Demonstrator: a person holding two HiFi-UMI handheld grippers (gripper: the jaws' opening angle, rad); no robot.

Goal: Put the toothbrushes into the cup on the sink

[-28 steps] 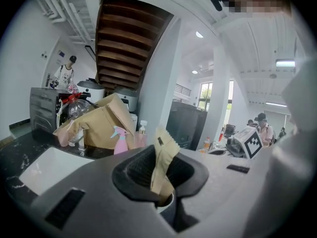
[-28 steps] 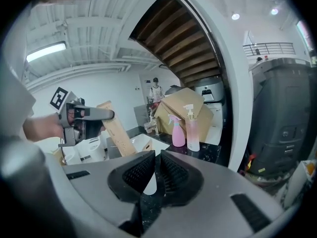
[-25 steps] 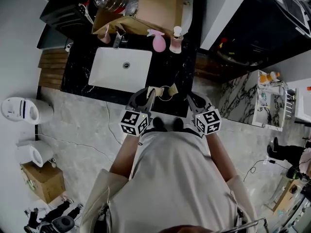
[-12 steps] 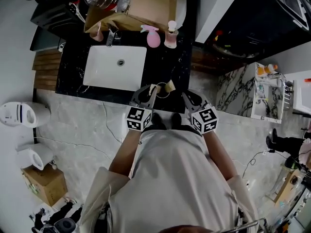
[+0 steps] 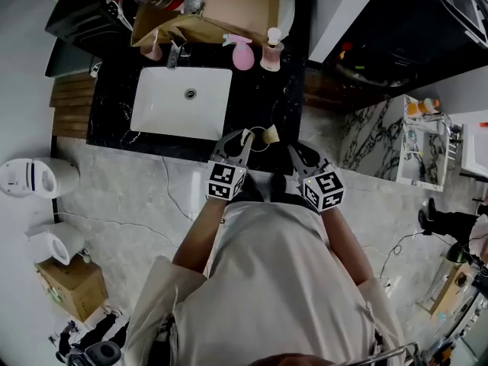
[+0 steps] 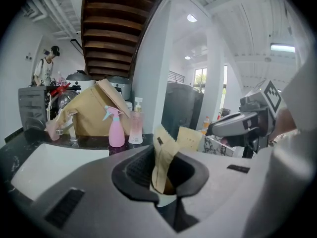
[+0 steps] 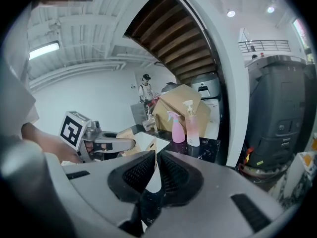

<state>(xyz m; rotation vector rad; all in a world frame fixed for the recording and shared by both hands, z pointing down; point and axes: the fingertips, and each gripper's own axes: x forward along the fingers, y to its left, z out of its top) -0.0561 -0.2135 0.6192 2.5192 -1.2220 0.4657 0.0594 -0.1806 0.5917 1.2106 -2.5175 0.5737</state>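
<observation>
A tan paper toothbrush packet [image 5: 268, 134] hangs over the front edge of the black counter [image 5: 263, 97], between my two grippers. My left gripper [image 5: 239, 142] is shut on one end of it; in the left gripper view the packet [image 6: 163, 160] stands upright between the jaws. My right gripper [image 5: 294, 151] is shut on the other end, and in the right gripper view a thin edge of the packet [image 7: 154, 177] shows between the pads. A pink cup [image 5: 152, 52] stands by the faucet [image 5: 174, 54], behind the white sink [image 5: 181, 104]. No bare toothbrush is visible.
A pink spray bottle [image 5: 243, 56] and a pink soap dispenser [image 5: 271, 52] stand at the back of the counter. A brown paper bag and cardboard box [image 5: 221, 10] lean behind them. A white toilet [image 5: 30, 178] sits on the floor at the left.
The left gripper has shifted slightly right, closer to the right gripper. Both still hold the packet over the counter's front edge.
</observation>
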